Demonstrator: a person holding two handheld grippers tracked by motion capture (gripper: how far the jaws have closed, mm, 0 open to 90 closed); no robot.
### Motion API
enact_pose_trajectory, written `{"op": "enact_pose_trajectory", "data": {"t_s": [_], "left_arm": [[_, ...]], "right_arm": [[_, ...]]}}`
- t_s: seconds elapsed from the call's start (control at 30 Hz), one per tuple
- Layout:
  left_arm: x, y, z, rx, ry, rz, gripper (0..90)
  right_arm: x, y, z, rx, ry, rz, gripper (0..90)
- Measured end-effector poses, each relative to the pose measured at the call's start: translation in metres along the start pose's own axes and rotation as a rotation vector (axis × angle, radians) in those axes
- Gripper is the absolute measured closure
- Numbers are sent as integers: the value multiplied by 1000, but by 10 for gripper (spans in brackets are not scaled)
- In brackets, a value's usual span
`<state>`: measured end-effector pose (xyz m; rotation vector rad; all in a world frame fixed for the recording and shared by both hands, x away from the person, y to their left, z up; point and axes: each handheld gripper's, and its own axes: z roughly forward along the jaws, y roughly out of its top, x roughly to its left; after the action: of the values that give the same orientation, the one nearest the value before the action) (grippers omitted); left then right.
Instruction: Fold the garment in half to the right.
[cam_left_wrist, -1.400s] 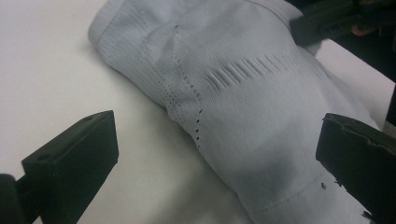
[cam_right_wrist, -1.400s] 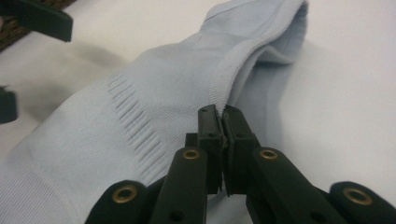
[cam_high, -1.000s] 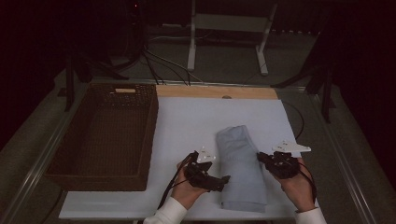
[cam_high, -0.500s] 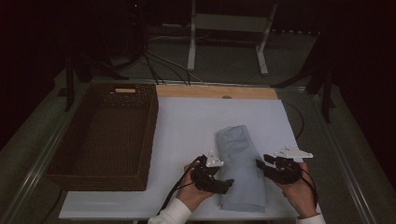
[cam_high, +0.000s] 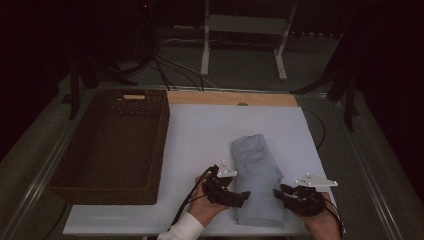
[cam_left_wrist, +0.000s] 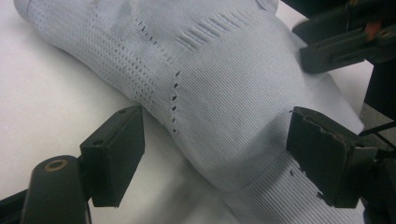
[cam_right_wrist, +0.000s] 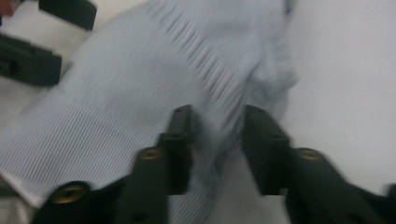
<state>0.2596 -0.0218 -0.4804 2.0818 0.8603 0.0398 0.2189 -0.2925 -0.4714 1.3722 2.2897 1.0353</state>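
Between the spread, released jaws of the left gripper (cam_left_wrist: 215, 158) lies the folded grey cloth (cam_high: 257, 177), unpinched. At the cloth's other edge the right gripper (cam_right_wrist: 217, 140), lower than before, has just been closing, a fold between its jaws.

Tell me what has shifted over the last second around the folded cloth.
The right tongs slid toward the near right edge of the folded grey cloth and lower; their jaws, just closing, now straddle a ridge of it. The left tongs stayed at the near left edge, jaws wide and just opening. Cloth and wicker basket kept their places.
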Motion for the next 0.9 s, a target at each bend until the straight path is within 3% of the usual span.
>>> {"op": "enact_pose_trajectory", "data": {"t_s": [0.03,0.07,0.13,0.47,0.77,0.9], "left_arm": [[0,0,0,0,0,0,201],[0,-1,1,5,-5,-4,201],[-1,-2,3,17,-2,-4,201],[-5,-6,10,53,-10,8,216],[-6,-9,17,74,-13,-1,224],[-8,-8,20,82,-49,-7,402]], "right_arm": [[0,0,0,0,0,0,671],[1,-2,2,19,15,-4,795],[3,-4,4,40,3,-9,864],[1,-17,3,77,-4,7,875],[4,-22,3,110,-16,-9,881],[4,-25,3,118,-15,-4,881]]}}
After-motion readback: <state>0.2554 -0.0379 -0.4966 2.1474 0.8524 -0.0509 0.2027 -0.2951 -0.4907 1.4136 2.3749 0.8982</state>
